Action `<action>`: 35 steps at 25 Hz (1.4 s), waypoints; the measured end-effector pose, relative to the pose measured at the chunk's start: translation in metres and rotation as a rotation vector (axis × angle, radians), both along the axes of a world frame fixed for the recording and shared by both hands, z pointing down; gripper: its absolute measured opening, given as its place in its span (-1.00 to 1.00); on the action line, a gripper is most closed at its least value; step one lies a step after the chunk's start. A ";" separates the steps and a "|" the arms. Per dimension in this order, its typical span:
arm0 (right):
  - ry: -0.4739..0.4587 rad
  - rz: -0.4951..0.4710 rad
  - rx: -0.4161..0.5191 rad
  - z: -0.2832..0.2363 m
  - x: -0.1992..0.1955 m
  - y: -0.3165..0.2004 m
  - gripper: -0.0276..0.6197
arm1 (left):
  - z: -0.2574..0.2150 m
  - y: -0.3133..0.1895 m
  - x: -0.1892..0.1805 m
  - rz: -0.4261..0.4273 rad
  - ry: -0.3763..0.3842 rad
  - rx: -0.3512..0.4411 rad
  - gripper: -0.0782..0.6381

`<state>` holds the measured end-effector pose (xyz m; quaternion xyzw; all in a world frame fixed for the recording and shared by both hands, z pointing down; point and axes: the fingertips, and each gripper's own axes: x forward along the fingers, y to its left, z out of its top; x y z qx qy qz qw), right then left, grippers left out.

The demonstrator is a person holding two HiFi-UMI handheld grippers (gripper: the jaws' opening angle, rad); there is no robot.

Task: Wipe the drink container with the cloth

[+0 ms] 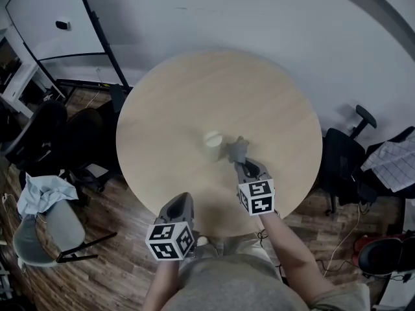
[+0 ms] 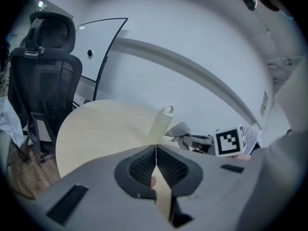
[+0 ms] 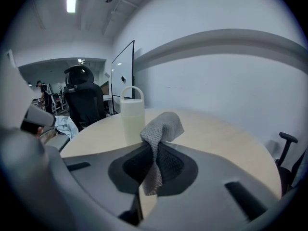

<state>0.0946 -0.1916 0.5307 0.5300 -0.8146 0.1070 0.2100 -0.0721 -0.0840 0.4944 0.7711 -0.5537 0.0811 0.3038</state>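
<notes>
A round pale wooden table (image 1: 194, 89) fills the middle of the head view, standing on a wood floor against a light wall. Dark office chairs stand around it: one (image 1: 39, 141) to the left, another (image 1: 343, 161) to the right. A grey chair (image 1: 45, 229) with a light blue garment thrown over it stands at the lower left.

The right gripper (image 1: 240, 163) reaches over the near part of the table, pointing at the bottle. In the right gripper view its jaws are closed on a grey cloth (image 3: 161, 126). The cloth's free end bunches up above the jaws and a strip of it hangs down between them.

The left gripper (image 1: 184, 201) hangs over the table's near edge, well apart from the bottle. In the left gripper view its jaws are pressed together with nothing between them.

The bottle (image 1: 213, 144) is pale and has a loop handle on its lid. It stands upright near the table's middle, slightly toward the person. The cloth (image 1: 237, 149) is just to its right in the head view; I cannot tell whether the two touch.
</notes>
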 end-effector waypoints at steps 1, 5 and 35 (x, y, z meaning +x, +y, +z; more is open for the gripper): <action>-0.004 -0.006 0.012 -0.006 -0.003 0.004 -0.89 | -0.001 0.002 -0.001 0.002 0.000 0.003 -0.77; -0.016 -0.034 0.059 -0.028 -0.014 0.020 -0.89 | -0.005 0.009 -0.002 0.011 0.002 0.014 -0.77; -0.027 -0.153 -0.029 -0.012 -0.087 0.026 -0.89 | -0.004 0.028 -0.034 -0.023 -0.012 0.009 -0.77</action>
